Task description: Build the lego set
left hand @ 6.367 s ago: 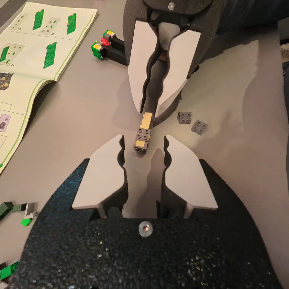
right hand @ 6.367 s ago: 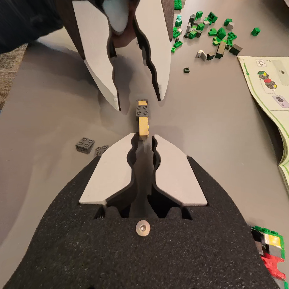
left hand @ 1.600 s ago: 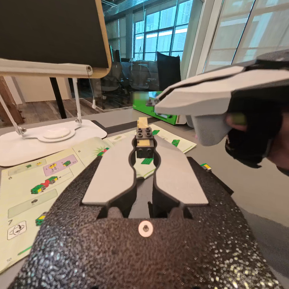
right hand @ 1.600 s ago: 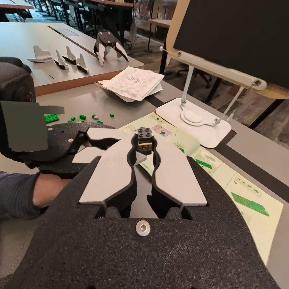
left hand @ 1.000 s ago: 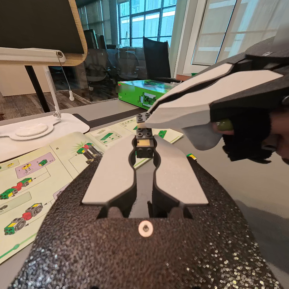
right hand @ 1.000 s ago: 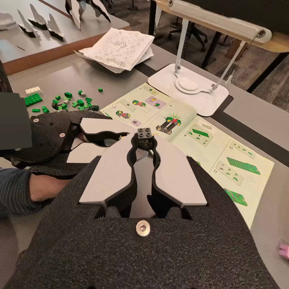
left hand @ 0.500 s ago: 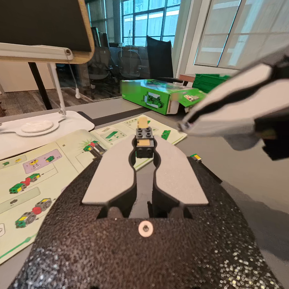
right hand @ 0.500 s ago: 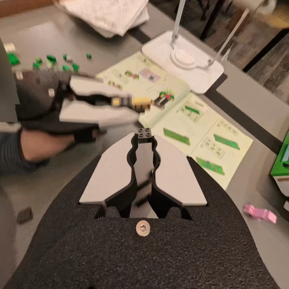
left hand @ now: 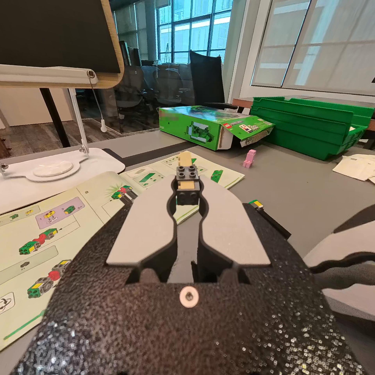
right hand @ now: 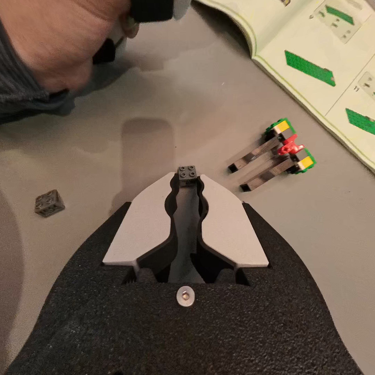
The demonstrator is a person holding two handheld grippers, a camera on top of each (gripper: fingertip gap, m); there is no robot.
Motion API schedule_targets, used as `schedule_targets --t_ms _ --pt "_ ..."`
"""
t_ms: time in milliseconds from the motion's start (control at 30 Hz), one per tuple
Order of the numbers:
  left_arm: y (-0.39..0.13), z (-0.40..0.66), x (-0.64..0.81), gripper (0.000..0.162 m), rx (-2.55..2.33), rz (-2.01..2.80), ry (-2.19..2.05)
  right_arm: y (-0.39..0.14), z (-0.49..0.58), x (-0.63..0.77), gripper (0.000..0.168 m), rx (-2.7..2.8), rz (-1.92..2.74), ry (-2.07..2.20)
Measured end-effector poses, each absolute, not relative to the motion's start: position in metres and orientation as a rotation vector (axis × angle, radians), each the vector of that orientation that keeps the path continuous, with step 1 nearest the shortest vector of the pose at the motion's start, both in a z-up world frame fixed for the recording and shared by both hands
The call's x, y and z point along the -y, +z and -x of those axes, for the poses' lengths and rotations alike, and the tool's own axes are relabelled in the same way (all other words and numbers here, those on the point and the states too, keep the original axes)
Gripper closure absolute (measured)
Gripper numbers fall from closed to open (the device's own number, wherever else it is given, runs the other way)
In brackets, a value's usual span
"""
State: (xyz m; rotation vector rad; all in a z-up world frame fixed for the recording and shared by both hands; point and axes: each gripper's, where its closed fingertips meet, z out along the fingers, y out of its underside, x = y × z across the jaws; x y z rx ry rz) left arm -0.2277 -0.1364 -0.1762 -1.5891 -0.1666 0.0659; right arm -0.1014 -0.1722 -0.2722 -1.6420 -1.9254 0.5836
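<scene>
The grey table [left hand: 304,194] held an open instruction booklet [left hand: 85,203], and a green set box [left hand: 194,127] lay far back by stacked green bins [left hand: 316,129].

The build looked only partly done. One small model with two dark legs, green and yellow blocks and a red piece [right hand: 284,154] lay near the booklet. Most steps seemed left.

The left gripper [left hand: 187,187] had its fingers closed on a dark and tan brick stack [left hand: 187,182]. The right gripper [right hand: 186,178] pinched a small dark grey brick [right hand: 187,174] above the table.

A loose grey brick [right hand: 49,203] lay to the left. Bare table lay open between them, so there was room to move.
</scene>
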Motion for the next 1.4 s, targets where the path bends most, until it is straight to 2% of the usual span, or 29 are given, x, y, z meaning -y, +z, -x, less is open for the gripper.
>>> schedule_targets --t_ms 67,133,200,467,767,1133,1400 --pt "-0.176 0.227 0.136 0.145 0.162 1.591 0.066 -0.274 0.102 0.175 0.151 1.931 1.633 0.605" --pt "-0.177 0.227 0.136 0.145 0.160 1.590 0.064 -0.270 0.102 0.182 0.135 1.955 1.613 0.683" --pt "-0.176 0.227 0.136 0.145 0.154 1.590 0.054 -0.263 0.101 0.185 0.129 2.032 1.533 0.726" --pt "-0.174 0.223 0.137 0.145 0.064 1.575 -0.074 -0.256 0.089 0.173 0.140 2.748 0.684 0.460" --pt "-0.176 0.225 0.138 0.145 0.054 1.584 -0.138 -0.264 0.098 0.177 0.150 3.065 0.185 0.349" --pt "-0.175 0.224 0.137 0.145 0.061 1.574 -0.203 -0.272 0.099 0.175 0.161 3.026 0.137 0.265" --pt "-0.176 0.217 0.135 0.145 0.040 1.575 -0.251 -0.272 0.100 0.176 0.163 2.781 0.451 0.400"
